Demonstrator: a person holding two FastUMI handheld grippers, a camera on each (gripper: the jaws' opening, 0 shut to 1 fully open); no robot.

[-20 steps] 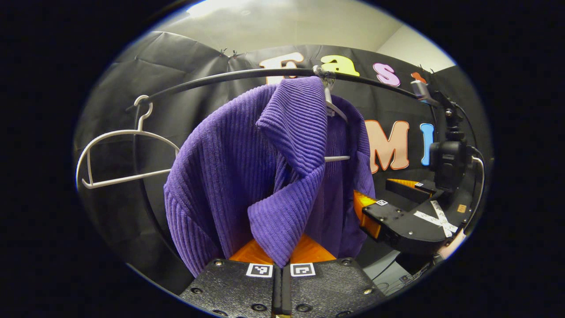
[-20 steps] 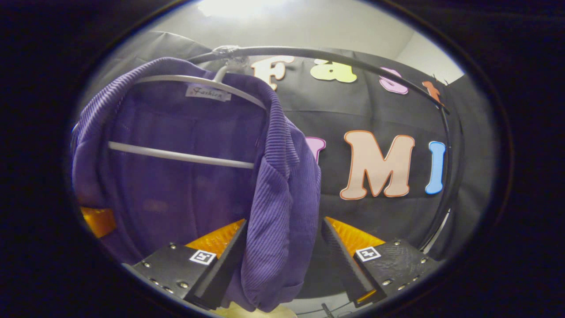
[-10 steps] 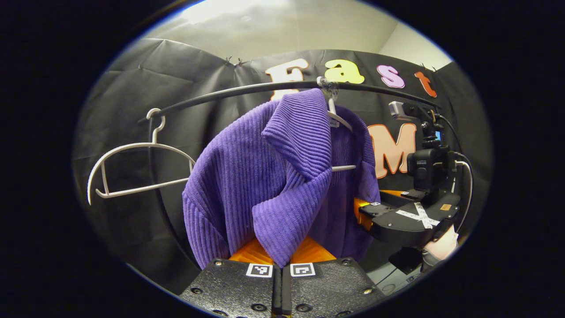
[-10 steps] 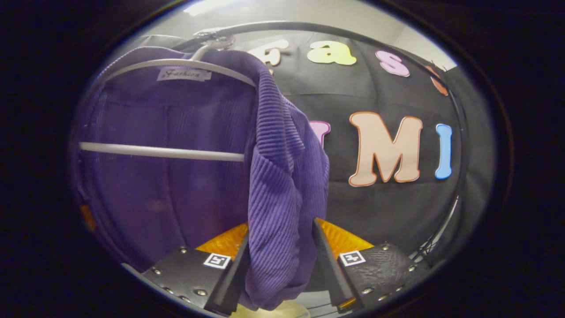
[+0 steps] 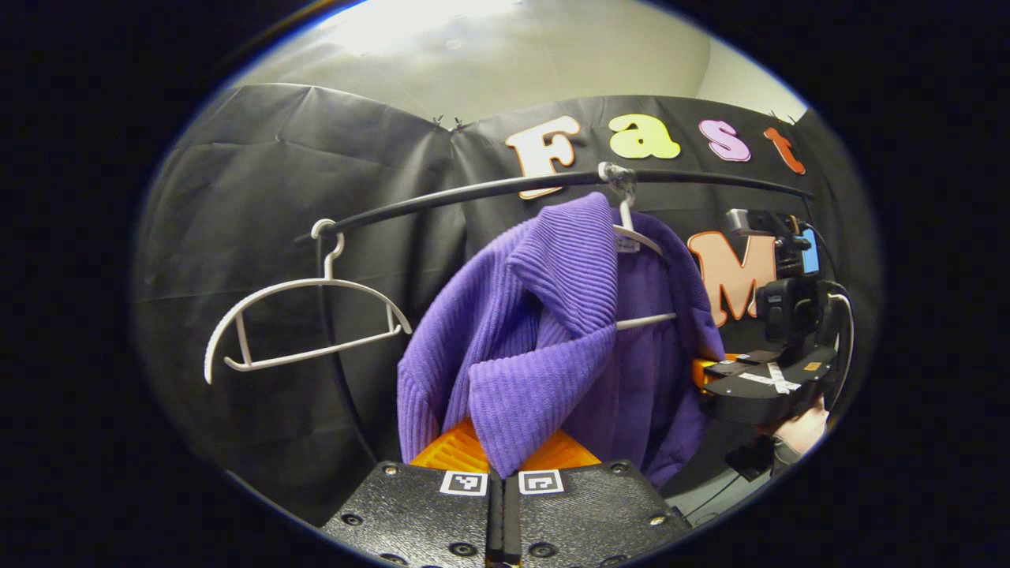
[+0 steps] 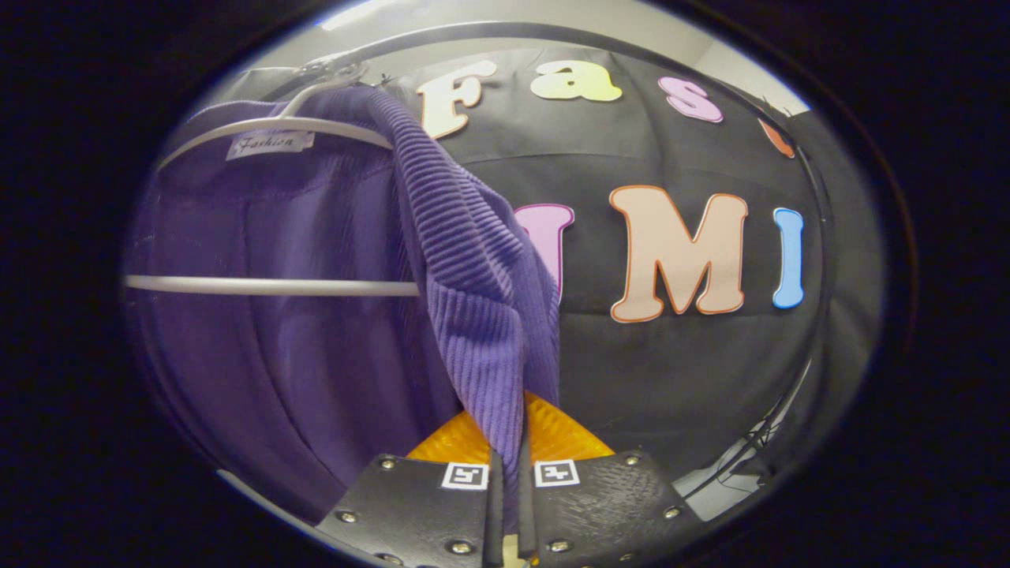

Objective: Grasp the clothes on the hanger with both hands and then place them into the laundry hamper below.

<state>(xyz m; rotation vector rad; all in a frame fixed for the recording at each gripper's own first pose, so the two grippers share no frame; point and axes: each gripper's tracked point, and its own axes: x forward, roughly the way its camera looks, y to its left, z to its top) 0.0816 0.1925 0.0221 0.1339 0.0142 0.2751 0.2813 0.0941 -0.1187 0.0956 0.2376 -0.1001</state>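
In the left gripper view, an empty white hanger [image 5: 304, 323] hooks on the left end of the black rail [image 5: 489, 189]. Right of it, the purple ribbed cardigan [image 5: 544, 331] hangs from the same rail on a second white hanger [image 5: 641, 237]. The left gripper [image 5: 503, 465] sits below the cardigan, its fingers pressed together on the tip of the left front panel. Farther right, beside the cardigan's right edge, the right gripper [image 5: 714, 377] is held by a hand [image 5: 801, 432].

In the right gripper view, the cardigan [image 6: 316, 315] drapes the hanger [image 6: 268, 285] under the rail [image 6: 568, 35]. The right gripper [image 6: 509, 473] pinches the cardigan's right front edge, fingers closed on the fabric.
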